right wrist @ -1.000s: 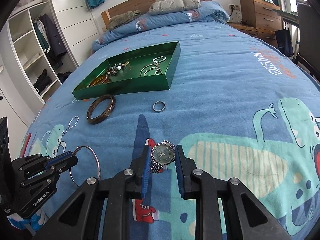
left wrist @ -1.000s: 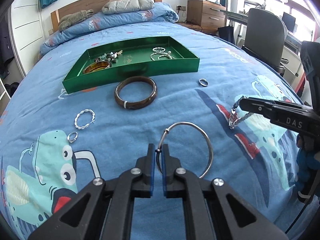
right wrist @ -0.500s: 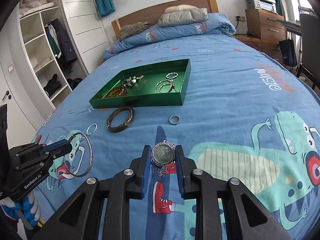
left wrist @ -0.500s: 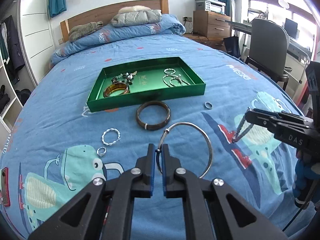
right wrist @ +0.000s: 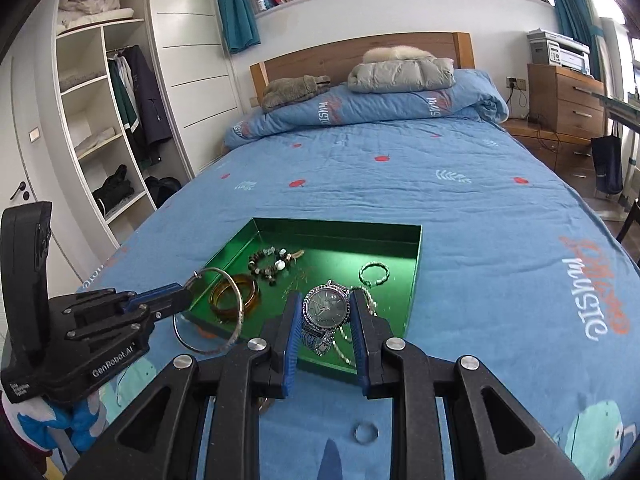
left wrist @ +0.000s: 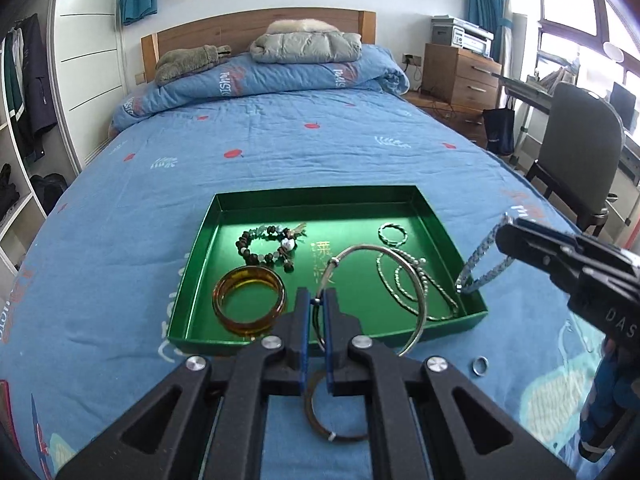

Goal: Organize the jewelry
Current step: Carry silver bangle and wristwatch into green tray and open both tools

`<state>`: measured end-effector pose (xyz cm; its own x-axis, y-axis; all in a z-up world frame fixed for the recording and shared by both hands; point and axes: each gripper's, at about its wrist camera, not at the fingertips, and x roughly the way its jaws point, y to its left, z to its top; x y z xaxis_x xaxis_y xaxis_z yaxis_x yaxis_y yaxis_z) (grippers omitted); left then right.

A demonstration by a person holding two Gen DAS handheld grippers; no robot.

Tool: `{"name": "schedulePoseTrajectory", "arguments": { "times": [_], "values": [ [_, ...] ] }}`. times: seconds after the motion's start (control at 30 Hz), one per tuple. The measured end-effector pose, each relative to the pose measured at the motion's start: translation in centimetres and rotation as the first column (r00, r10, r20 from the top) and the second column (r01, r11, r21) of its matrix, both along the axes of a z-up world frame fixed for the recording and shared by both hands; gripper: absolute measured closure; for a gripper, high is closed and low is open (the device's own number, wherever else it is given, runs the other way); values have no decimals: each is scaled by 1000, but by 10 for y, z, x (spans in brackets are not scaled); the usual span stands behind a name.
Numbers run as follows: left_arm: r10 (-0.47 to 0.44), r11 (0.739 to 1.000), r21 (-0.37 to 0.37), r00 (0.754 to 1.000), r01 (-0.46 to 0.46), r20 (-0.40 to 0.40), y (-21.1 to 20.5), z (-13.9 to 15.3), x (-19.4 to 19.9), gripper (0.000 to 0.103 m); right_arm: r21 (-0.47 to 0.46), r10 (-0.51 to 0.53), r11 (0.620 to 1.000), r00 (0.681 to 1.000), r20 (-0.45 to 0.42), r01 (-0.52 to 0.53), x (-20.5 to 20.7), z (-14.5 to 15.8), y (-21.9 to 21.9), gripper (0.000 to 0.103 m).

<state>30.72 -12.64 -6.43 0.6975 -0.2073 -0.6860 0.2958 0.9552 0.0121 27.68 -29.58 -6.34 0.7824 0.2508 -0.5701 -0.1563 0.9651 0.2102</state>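
Note:
A green tray [left wrist: 444, 240] lies on the blue bed and holds an amber bangle [left wrist: 249, 304], a bead bracelet [left wrist: 267, 246], a twisted ring and chains [left wrist: 404, 280]. My left gripper [left wrist: 318, 302] is shut on a thin silver bangle [left wrist: 416, 284], held over the tray's front edge. My right gripper [right wrist: 326, 308] is shut on a silver watch [right wrist: 326, 308] above the tray's [right wrist: 416, 280] front right part; its band [left wrist: 480, 264] shows in the left wrist view. The silver bangle [right wrist: 236, 316] also shows in the right wrist view.
A dark brown bangle [left wrist: 320, 420] and a small silver ring [left wrist: 480, 366] lie on the bedspread in front of the tray; the ring also shows in the right wrist view [right wrist: 366, 433]. A chair [left wrist: 576, 168] and desk stand right of the bed, wardrobe shelves left.
Both grippers have lifted off the bedspread and moved forward to the tray, each still holding its piece. The brown bangle and small ring now lie below and behind them.

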Motion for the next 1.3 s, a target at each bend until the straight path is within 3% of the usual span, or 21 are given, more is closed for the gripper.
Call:
{"name": "schedulePoseTrajectory", "arguments": {
  "times": [0.23,0.47,0.8,0.9,1.03,1.3],
  "values": [
    [6,997,75,996,1,-89,-19,-52,62,98,-43,16,999,994,-110,-21,96,-33,2,79],
    [-5,995,96,992,17,-125,-25,-74,83,98,-133,25,989,970,-240,-58,140,-77,3,79],
    [10,994,105,988,7,-153,-25,-84,88,97,-235,8,968,951,-310,-84,149,-91,3,79],
    [19,996,88,987,-5,-159,-24,-84,88,96,-216,2,974,952,-305,-71,148,-89,-1,78],
    [20,998,58,990,-12,-140,-21,-76,85,96,-197,-6,979,963,-271,-49,142,-77,-5,69],
    [5,1000,-26,996,-7,-86,-6,-29,53,94,-163,-23,987,986,-167,-5,95,-25,-13,68]
  ]
}}
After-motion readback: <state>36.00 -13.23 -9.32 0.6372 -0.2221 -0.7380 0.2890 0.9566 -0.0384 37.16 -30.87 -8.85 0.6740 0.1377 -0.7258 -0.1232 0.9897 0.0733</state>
